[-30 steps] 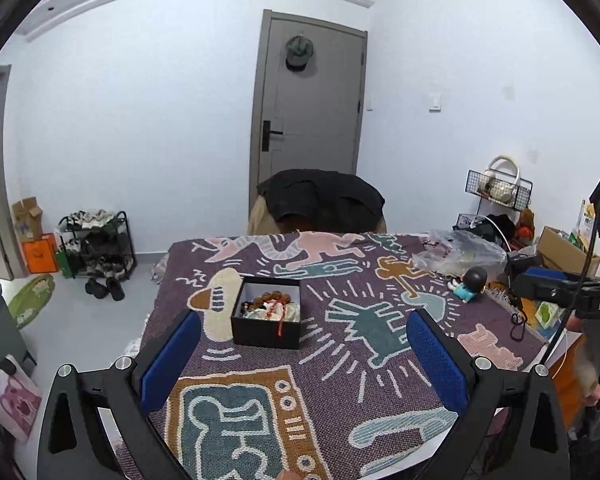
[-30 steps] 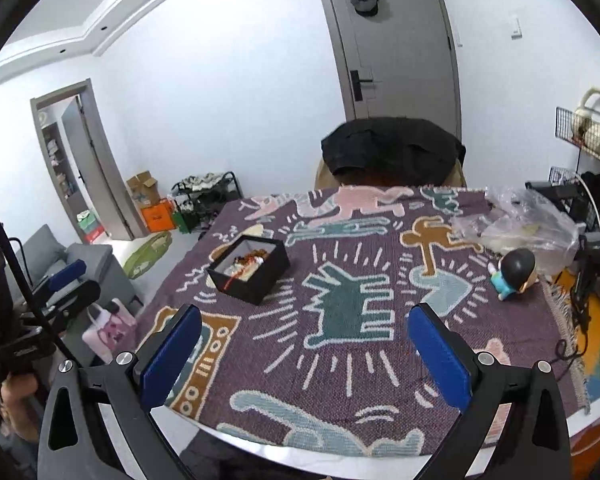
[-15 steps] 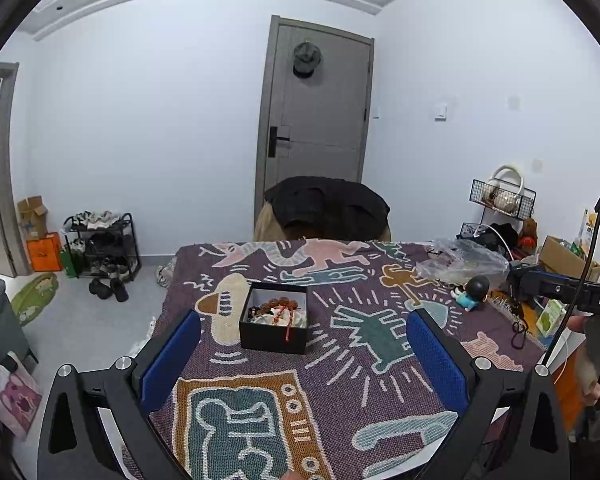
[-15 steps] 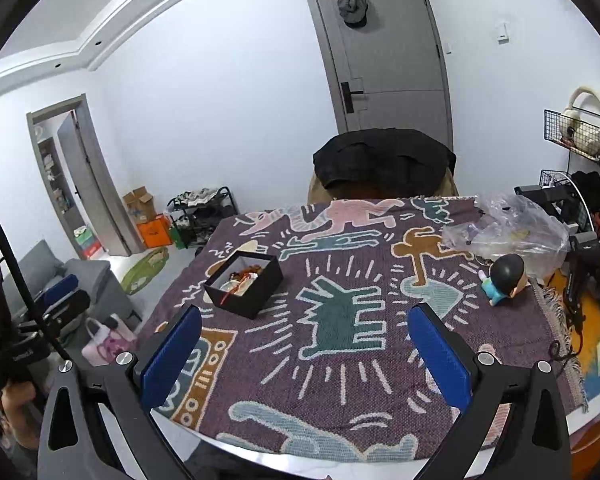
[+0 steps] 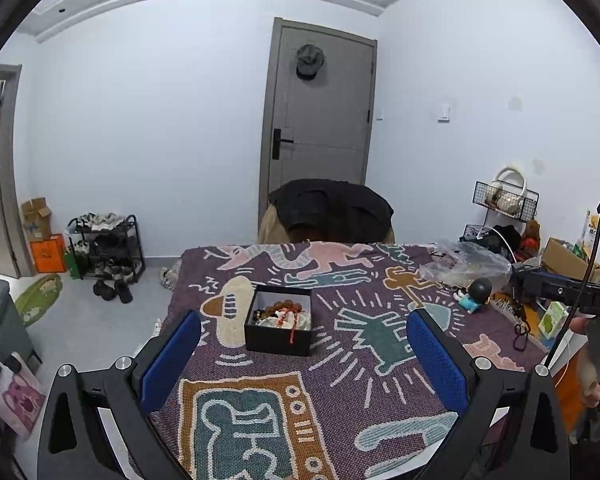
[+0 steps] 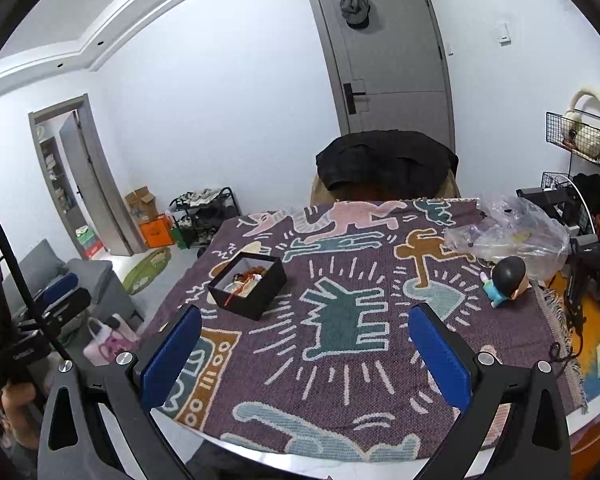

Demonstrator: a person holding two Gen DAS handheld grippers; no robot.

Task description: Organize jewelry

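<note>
A black open box (image 5: 278, 326) full of jewelry, with brown beads and a red cord, stands on the left middle of the patterned purple blanket (image 5: 340, 360). It also shows in the right wrist view (image 6: 247, 290). My left gripper (image 5: 302, 354) is open and empty, held above the table's near edge, just short of the box. My right gripper (image 6: 304, 354) is open and empty above the near edge, right of the box.
A small doll with a black head (image 6: 506, 280) and a clear plastic bag (image 6: 508, 232) lie at the table's right side. A chair with a black jacket (image 5: 332, 208) stands at the far end. Clutter and wire racks (image 5: 504, 200) line the right wall.
Both grippers have tilted upward and pulled back a little, so the table sits lower in both views. The box has not moved. Both grippers stay open.
</note>
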